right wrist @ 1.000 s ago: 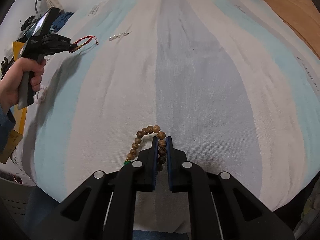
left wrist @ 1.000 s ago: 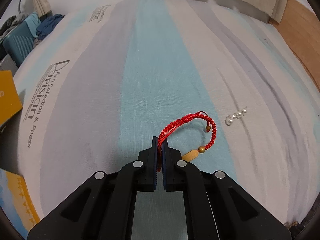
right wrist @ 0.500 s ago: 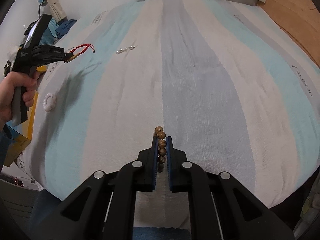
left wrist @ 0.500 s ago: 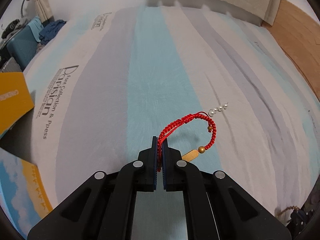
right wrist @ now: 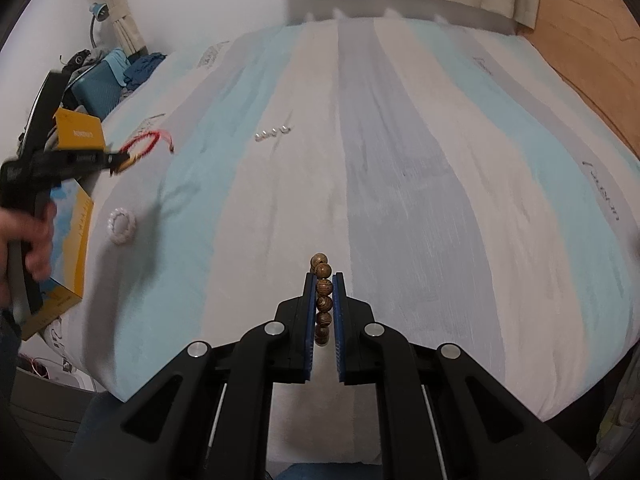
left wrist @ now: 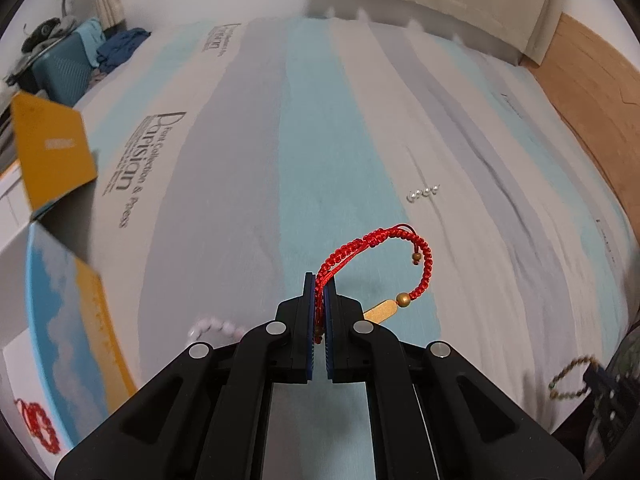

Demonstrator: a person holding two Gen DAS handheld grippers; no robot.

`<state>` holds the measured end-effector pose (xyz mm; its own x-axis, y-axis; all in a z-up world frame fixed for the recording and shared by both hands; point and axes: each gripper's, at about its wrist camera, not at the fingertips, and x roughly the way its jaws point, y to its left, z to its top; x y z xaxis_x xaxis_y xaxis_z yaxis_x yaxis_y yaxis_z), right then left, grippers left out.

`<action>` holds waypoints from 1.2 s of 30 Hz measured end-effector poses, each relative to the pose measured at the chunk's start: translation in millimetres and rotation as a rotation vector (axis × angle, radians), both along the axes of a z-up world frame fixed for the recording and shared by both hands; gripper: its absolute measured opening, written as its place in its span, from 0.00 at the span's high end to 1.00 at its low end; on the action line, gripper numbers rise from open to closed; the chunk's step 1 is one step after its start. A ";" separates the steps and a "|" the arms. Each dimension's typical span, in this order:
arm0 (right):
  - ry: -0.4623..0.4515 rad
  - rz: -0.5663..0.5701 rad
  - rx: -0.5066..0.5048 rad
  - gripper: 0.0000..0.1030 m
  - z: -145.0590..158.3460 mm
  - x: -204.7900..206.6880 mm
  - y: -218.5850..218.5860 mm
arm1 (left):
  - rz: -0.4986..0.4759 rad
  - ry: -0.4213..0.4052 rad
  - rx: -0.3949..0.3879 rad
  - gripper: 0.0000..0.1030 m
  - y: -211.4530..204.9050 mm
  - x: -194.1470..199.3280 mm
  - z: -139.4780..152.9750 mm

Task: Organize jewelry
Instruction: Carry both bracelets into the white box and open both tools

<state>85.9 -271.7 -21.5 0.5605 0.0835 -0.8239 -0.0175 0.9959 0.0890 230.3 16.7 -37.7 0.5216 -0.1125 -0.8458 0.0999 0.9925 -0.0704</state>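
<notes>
My left gripper (left wrist: 319, 280) is shut on a red braided bracelet (left wrist: 384, 240) with gold beads and a gold tag, held above the striped bedspread (left wrist: 248, 184). In the right wrist view the left gripper (right wrist: 116, 164) and its red bracelet (right wrist: 146, 144) hang at the far left. My right gripper (right wrist: 323, 280) is shut on a wooden bead bracelet (right wrist: 323, 286), seen edge-on; it also shows in the left wrist view (left wrist: 568, 378). A short pearl strand (left wrist: 424, 192) lies on the bed, also in the right wrist view (right wrist: 273, 133). A white bead bracelet (right wrist: 120, 225) lies near the left edge.
An open yellow and blue box (left wrist: 64, 312) stands off the bed's left edge, with a red bead bracelet (left wrist: 38, 426) inside; its lid (left wrist: 50, 152) stands up. A teal suitcase (right wrist: 96, 88) and clothes sit at the back left. A wooden headboard (right wrist: 592, 40) runs along the right.
Both grippers have risen and pulled back from the bed with their bracelets. The left one has moved toward the box, which now fills more of its view. The wooden bracelet has turned edge-on.
</notes>
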 end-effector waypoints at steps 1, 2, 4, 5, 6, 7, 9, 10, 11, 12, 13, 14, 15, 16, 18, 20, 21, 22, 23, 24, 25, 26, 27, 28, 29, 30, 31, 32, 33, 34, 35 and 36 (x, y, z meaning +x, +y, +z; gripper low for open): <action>-0.004 0.003 0.000 0.93 2.9 0.8 1.9 | 0.000 0.001 -0.003 0.98 2.1 -4.6 1.5; -0.010 0.005 0.000 0.93 6.1 1.5 3.8 | 0.002 -0.001 -0.005 0.98 4.9 -8.6 3.1; -0.020 0.010 -0.001 0.93 13.0 3.6 8.7 | 0.010 -0.008 0.007 0.98 10.9 -18.7 6.6; -0.024 0.014 0.002 0.93 16.1 4.8 10.8 | 0.014 -0.010 0.007 0.98 14.2 -23.4 8.5; -0.027 0.017 0.001 0.93 18.0 6.2 12.9 | 0.016 -0.009 0.002 0.98 17.5 -28.3 10.5; -0.030 0.020 0.001 0.93 19.8 7.5 15.3 | 0.015 -0.011 0.002 0.98 19.8 -33.0 12.7; -0.030 0.025 0.006 0.93 22.6 10.8 20.5 | 0.021 -0.022 0.008 0.98 26.2 -43.2 18.4; -0.031 0.029 0.005 0.93 24.2 12.7 24.6 | 0.023 -0.028 0.009 0.98 29.3 -48.3 21.7; -0.033 0.031 0.003 0.93 25.6 13.4 28.3 | 0.025 -0.031 0.010 0.98 31.7 -52.0 24.2; -0.033 0.034 0.001 0.93 26.0 14.2 30.9 | 0.029 -0.036 0.013 0.97 35.3 -56.6 27.8; -0.034 0.039 0.000 0.93 27.3 15.3 35.1 | 0.034 -0.044 0.015 0.97 39.6 -61.8 31.5; -0.036 0.044 0.000 0.93 29.2 16.5 40.7 | 0.039 -0.050 0.019 0.97 44.9 -67.4 35.2; -0.037 0.049 0.000 0.93 30.4 17.3 45.4 | 0.041 -0.052 0.020 0.97 47.8 -70.4 37.2; -0.039 0.056 -0.001 0.93 32.2 18.2 51.5 | 0.046 -0.054 0.021 0.97 53.6 -75.8 40.3; -0.044 0.068 0.000 0.93 35.5 19.3 62.8 | 0.055 -0.057 0.019 0.97 63.5 -83.6 45.0; -0.048 0.082 0.002 0.93 38.4 20.4 74.2 | 0.063 -0.061 0.024 0.97 73.5 -90.8 49.6; -0.051 0.091 0.003 0.93 40.2 20.7 81.5 | 0.069 -0.065 0.024 0.97 80.1 -95.6 52.6; -0.053 0.099 0.004 0.93 41.7 21.0 87.9 | 0.074 -0.067 0.025 0.97 85.2 -98.9 54.7; -0.053 0.107 0.006 0.93 43.1 21.3 93.9 | 0.082 -0.069 0.027 0.97 90.9 -102.5 56.6; -0.056 0.120 0.009 0.93 45.5 21.4 103.1 | 0.092 -0.071 0.026 0.97 98.7 -107.4 58.9; -0.058 0.127 0.009 0.93 47.5 21.6 108.2 | 0.099 -0.073 0.025 0.97 104.4 -110.7 60.9; -0.061 0.136 0.009 0.93 49.5 21.7 114.4 | 0.105 -0.074 0.025 0.97 110.2 -113.9 62.3; -0.065 0.150 0.012 0.93 52.2 21.7 123.8 | 0.113 -0.076 0.027 0.97 117.6 -118.1 64.0; -0.067 0.159 0.012 0.93 53.7 21.9 129.5 | 0.117 -0.077 0.030 0.97 123.2 -121.5 65.0; -0.073 0.172 0.013 0.93 56.3 21.7 138.5 | 0.123 -0.077 0.032 0.97 128.9 -124.5 66.0; -0.076 0.181 0.014 0.93 57.8 21.7 144.3 | 0.133 -0.079 0.031 0.97 136.4 -128.1 67.4; -0.078 0.188 0.016 0.93 59.2 22.0 151.1 | 0.142 -0.080 0.032 0.97 143.0 -130.9 68.5; -0.079 0.196 0.018 0.93 60.6 22.3 157.6 | 0.153 -0.081 0.032 0.97 151.4 -134.5 69.7; -0.082 0.208 0.018 0.93 62.2 22.2 167.1 | 0.160 -0.080 0.033 0.97 157.2 -136.7 70.3; -0.085 0.218 0.016 0.93 63.2 21.9 173.8 | 0.171 -0.080 0.033 0.97 164.8 -139.7 71.2; -0.087 0.227 0.015 0.93 64.8 21.8 180.3 | 0.179 -0.081 0.031 0.97 169.9 -142.3 72.0; -0.088 0.238 0.017 0.93 66.4 21.8 189.1 | 0.190 -0.082 0.031 0.97 177.4 -145.8 73.3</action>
